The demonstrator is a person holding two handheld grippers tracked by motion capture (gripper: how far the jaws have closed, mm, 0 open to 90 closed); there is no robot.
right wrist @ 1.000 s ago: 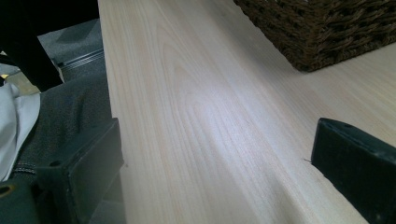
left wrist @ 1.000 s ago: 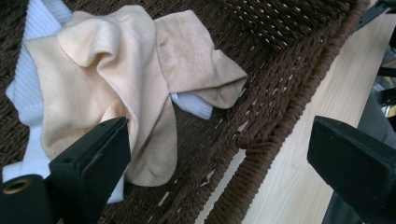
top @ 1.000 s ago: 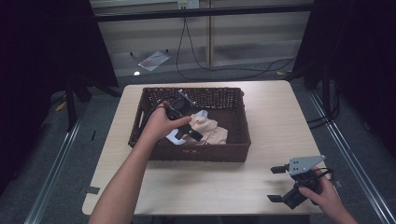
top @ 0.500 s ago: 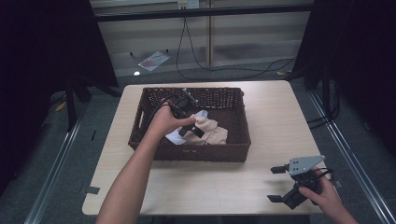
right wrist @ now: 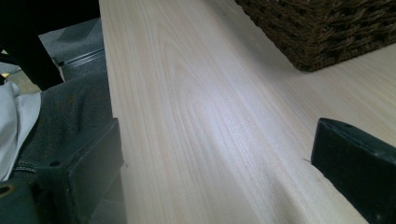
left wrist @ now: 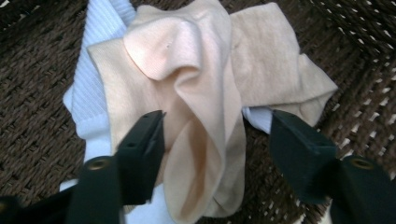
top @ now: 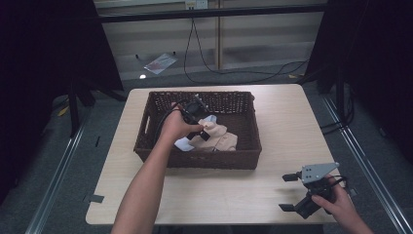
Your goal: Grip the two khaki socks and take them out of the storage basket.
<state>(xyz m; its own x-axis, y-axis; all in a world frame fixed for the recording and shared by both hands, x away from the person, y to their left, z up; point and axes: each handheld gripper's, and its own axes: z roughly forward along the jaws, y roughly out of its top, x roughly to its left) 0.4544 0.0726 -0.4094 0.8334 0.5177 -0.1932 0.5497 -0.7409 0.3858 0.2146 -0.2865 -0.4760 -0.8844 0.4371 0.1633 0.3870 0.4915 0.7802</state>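
A dark wicker basket point(top: 199, 163) stands on the middle of the table. Inside it lie crumpled beige cloths point(top: 220, 140) point(left wrist: 196, 70) on top of a pale blue-white ribbed cloth point(top: 182, 144) point(left wrist: 105, 28). My left gripper point(top: 202, 131) point(left wrist: 217, 119) reaches down into the basket. Its jaws have just been closing, and a raised fold of the beige cloth sits between them. The left jaw lies against the fold while the right jaw stands a little clear of it. My right gripper point(top: 284, 193) point(right wrist: 217, 135) rests open near the table's front right corner with nothing between its jaws.
The light wooden table point(top: 287, 122) has bare room right of the basket and along its front. The basket's corner point(right wrist: 327, 32) shows ahead of the right gripper. Cables point(top: 229, 73) and a scrap of paper point(top: 159, 62) lie on the floor beyond the table.
My left hand has sunk lower into the basket and shifted slightly right, down onto the beige cloth. The right hand has stayed where it was.
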